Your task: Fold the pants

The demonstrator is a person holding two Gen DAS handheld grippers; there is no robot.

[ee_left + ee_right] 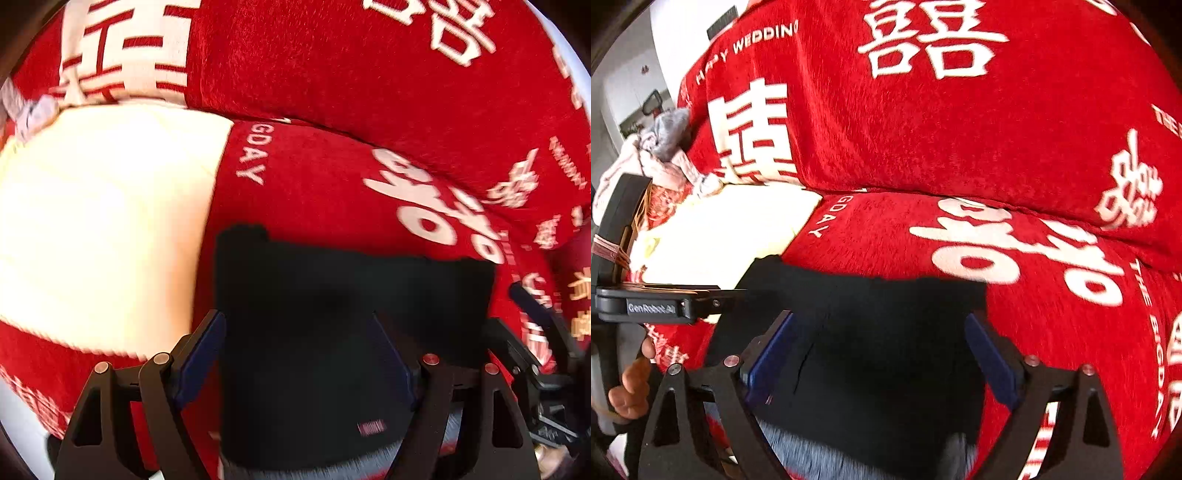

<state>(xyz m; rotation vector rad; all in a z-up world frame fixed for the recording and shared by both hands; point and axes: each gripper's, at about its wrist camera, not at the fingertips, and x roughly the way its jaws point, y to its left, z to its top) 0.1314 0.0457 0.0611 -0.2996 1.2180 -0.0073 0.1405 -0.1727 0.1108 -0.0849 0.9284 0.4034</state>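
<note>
Black pants (332, 314) lay as a flat, squared-off bundle on the seat of a sofa draped in a red cover (332, 192) printed with white characters and lettering. A cream cushion (99, 229) sat just beside the pants on the seat, toward the left of both views. In the left wrist view, the left tongs (299, 350) stood wide open above the pants, its blue-padded fingers (201, 350) spread to either side of the fabric and gripping nothing. In the right wrist view, the right tongs (882, 350) were likewise wide open over the pants and held nothing. The other handheld device appeared at the left edge of that view, with the person's hand (629, 384) wrapped around its handle. A heap of pale clothes (653, 158) lay at the far end of the sofa.
</note>
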